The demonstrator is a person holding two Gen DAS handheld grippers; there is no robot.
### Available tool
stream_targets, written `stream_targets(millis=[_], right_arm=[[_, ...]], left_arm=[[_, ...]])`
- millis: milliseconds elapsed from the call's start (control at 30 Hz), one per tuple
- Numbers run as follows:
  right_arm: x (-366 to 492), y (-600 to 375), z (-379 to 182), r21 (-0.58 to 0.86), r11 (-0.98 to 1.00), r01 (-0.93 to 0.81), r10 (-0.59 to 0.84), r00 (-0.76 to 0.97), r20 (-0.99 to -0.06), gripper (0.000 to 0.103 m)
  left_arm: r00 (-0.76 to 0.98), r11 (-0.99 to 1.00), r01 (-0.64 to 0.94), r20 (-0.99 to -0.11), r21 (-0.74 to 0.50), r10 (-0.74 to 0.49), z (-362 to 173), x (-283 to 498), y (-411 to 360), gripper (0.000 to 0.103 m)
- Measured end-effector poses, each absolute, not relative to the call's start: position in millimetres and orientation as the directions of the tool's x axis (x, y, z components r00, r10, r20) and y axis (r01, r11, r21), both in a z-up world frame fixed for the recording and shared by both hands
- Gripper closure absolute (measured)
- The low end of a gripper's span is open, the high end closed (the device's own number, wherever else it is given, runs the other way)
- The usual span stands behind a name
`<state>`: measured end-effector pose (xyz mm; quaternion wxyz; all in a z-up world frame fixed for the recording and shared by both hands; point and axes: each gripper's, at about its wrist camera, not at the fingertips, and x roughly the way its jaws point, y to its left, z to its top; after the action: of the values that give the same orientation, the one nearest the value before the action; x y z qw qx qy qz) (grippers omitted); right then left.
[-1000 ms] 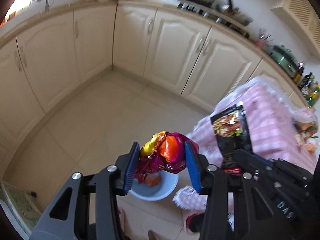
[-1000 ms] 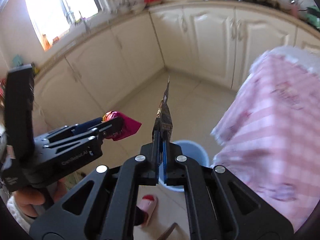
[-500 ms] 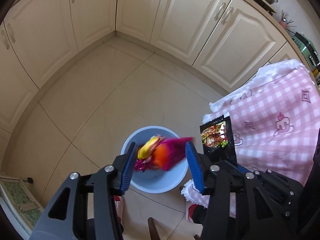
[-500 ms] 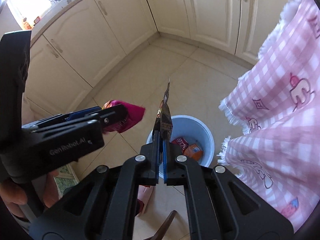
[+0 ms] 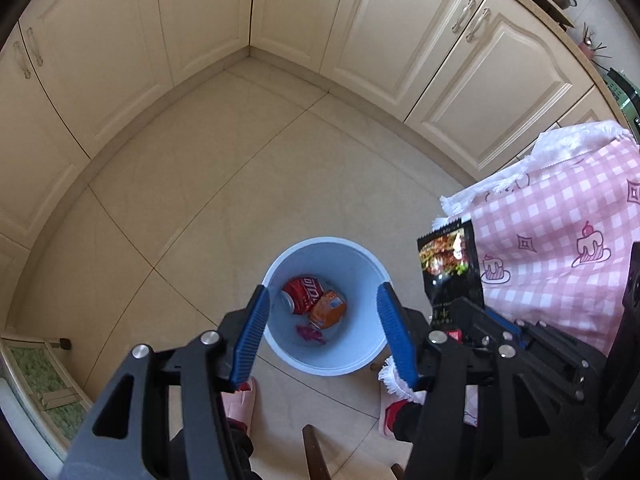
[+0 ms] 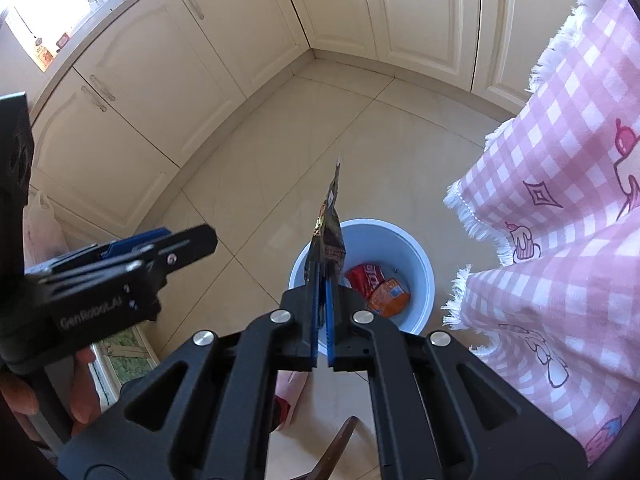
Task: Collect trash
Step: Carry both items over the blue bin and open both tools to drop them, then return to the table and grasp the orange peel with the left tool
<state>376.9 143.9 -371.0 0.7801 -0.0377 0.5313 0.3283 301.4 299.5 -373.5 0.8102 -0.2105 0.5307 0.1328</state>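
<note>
A light blue bin (image 5: 362, 344) stands on the tiled floor and holds a red can (image 5: 301, 293), an orange carton (image 5: 328, 309) and a magenta wrapper (image 5: 310, 334). My left gripper (image 5: 322, 300) is open and empty above the bin. My right gripper (image 6: 320, 280) is shut on a black snack packet (image 6: 330, 224), held edge-on above the bin (image 6: 420, 264). The packet also shows in the left wrist view (image 5: 448, 264), right of the bin. The left gripper shows at the left of the right wrist view (image 6: 156, 244).
Cream cabinets (image 5: 420, 40) line the floor's far sides. A table with a pink checked cloth (image 5: 560, 232) hangs just right of the bin. The person's pink slippers (image 5: 240, 400) stand near the bin. A green mat (image 5: 40, 384) lies at lower left.
My left gripper tilted down over the bin, opened and let go of the magenta and orange wrapper, which now lies in the bin. My right gripper also moved over the bin, still holding the packet.
</note>
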Motion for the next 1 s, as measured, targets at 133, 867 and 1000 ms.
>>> stream_targets(millis=[133,867,1000], right_arm=[[378.7,145.9,-364.7,0.296,0.781,-0.550,0.482,0.229,-0.846,0.099],[331.6,109.1,-229.0,0.183,0.791,-0.584,0.535,0.514,-0.670,0.068],[309.9,75.0,-184.0,0.157,0.809,-0.566,0.535,0.601,-0.593,0.062]], left_arm=[[0.411,0.877,-0.436,-0.912,-0.202,-0.006,-367.0,294.4,301.8,0.048],[0.632,0.893,-0.377,-0.773,-0.247,0.054,-234.9,240.6,279.1,0.048],[0.703,0.918,-0.318,-0.708,-0.237,0.061,-185.9,224.7,251.2,0.047]])
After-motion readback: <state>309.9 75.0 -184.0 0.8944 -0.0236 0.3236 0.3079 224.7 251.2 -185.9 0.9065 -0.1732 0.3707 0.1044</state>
